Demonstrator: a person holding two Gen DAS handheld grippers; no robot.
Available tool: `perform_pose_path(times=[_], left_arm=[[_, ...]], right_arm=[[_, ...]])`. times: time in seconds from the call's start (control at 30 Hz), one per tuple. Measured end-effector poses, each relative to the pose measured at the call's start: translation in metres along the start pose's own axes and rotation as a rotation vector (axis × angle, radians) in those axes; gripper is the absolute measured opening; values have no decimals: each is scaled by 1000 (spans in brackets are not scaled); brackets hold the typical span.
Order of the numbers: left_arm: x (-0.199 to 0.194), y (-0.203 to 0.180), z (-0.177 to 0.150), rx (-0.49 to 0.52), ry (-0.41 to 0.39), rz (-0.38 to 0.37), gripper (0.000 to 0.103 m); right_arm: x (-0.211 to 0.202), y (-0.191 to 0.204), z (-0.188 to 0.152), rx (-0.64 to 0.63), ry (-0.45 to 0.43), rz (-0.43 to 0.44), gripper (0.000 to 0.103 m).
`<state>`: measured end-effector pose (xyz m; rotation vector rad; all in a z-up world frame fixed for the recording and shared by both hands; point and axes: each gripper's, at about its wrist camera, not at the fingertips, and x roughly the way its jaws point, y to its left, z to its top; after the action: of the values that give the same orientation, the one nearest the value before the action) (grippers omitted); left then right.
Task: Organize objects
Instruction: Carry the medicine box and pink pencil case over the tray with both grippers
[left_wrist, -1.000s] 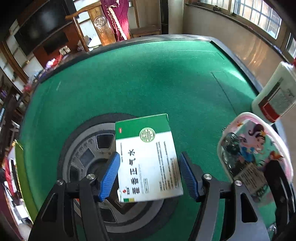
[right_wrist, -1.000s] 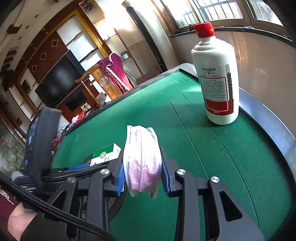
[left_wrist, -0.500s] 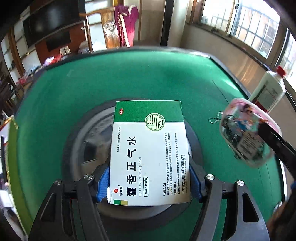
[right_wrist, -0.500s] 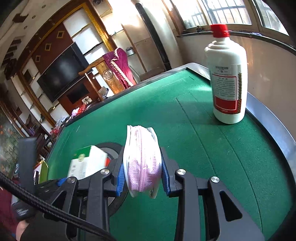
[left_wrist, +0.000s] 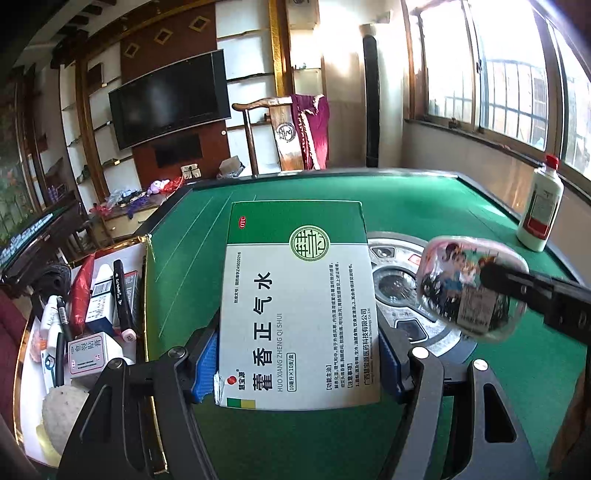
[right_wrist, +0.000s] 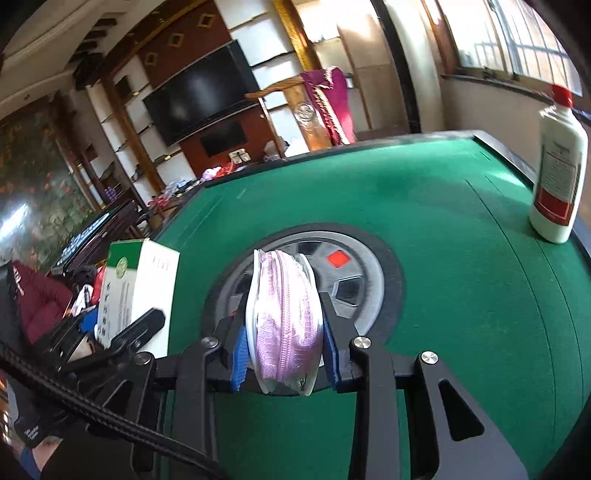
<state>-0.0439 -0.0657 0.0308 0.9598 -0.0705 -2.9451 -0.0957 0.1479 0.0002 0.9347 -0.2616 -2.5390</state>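
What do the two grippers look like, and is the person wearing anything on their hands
Both the left gripper and the right gripper are matte black frames with triangular cut-outs, silver bolt heads and blue ribbed pads on the fingers. A black braided cable crosses the lower left of the right wrist view. A black glove with small white lettering shows there too.

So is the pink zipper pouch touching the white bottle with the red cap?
Apart. In the right wrist view the pink zipper pouch sits clamped in the right gripper, while the white bottle stands far off at the table's edge, green felt between them.
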Motion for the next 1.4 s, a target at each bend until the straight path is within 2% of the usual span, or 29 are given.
perform_pose_path(times=[0.17, 0.67, 1.4], left_arm=[[4, 14, -4, -14, -31, 23, 64], [-14, 11, -2, 16, -137, 59, 64], [-20, 2, -3, 42, -165, 97, 65]], right_arm=[[5, 18, -7, -73, -8, -4, 30], [6, 28, -19, -110, 1, 31, 30], [1, 33, -20, -122, -11, 40, 30]])
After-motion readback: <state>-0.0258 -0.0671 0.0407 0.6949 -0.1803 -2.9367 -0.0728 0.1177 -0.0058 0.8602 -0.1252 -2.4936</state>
